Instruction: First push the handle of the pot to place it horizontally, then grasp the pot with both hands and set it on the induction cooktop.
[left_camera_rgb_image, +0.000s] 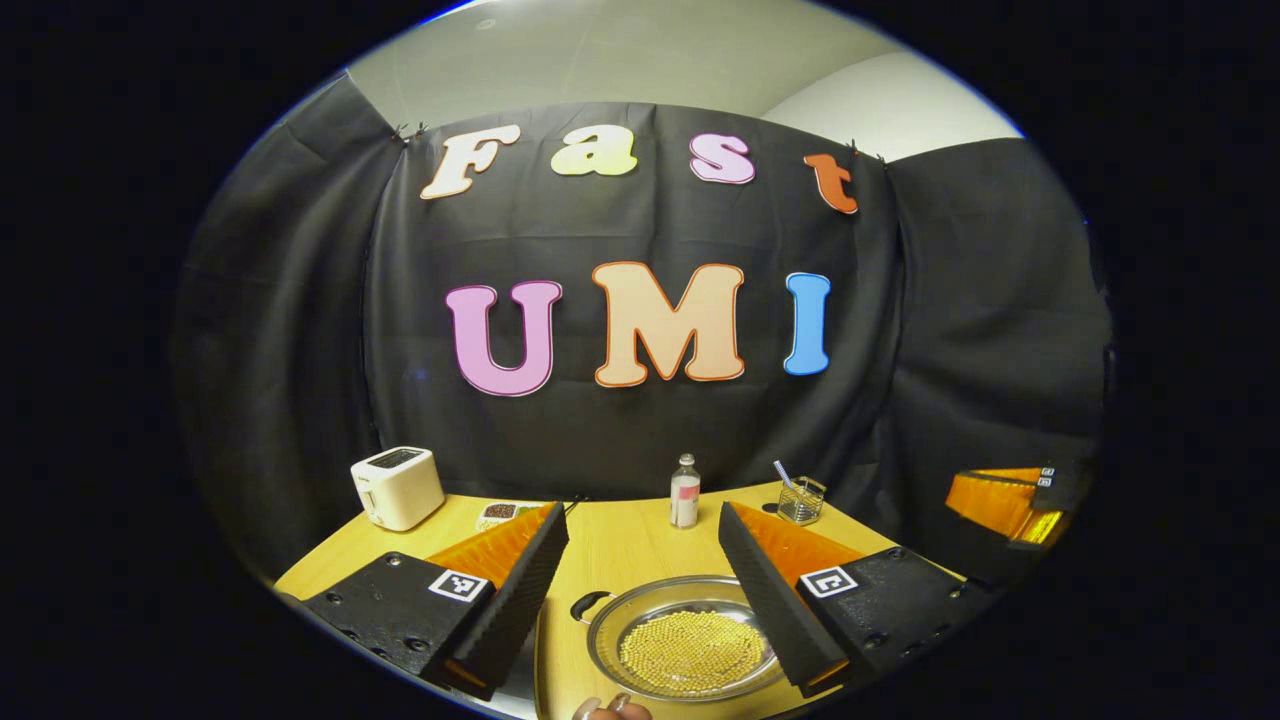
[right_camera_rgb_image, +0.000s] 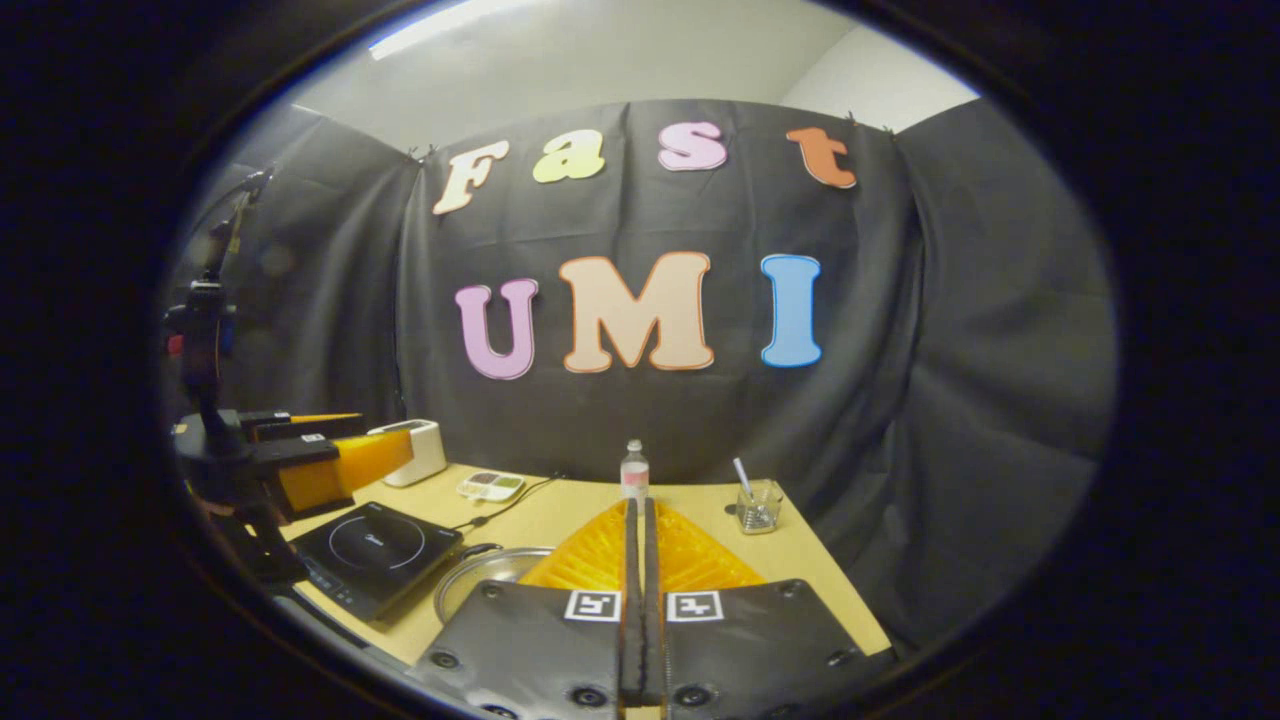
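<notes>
A shallow metal pot (left_camera_rgb_image: 690, 640) holding small yellow beads sits on the wooden table, low in the left gripper view. Its dark loop handle (left_camera_rgb_image: 592, 605) sticks out on the left side. My left gripper (left_camera_rgb_image: 640, 512) is open above the pot, with one finger on each side and nothing between them. In the right gripper view the pot's rim (right_camera_rgb_image: 487, 580) shows just left of my right gripper (right_camera_rgb_image: 638, 505), which is shut on nothing. The black induction cooktop (right_camera_rgb_image: 375, 550) lies left of the pot. The left gripper (right_camera_rgb_image: 330, 460) hovers over the cooktop's far side.
At the back of the table stand a white toaster (left_camera_rgb_image: 398, 487), a small compartment dish (left_camera_rgb_image: 500, 513), a bottle (left_camera_rgb_image: 685, 490) and a glass with a straw (left_camera_rgb_image: 800, 500). The right gripper (left_camera_rgb_image: 1010, 500) hangs at the far right. Fingertips (left_camera_rgb_image: 610, 708) show at the near edge.
</notes>
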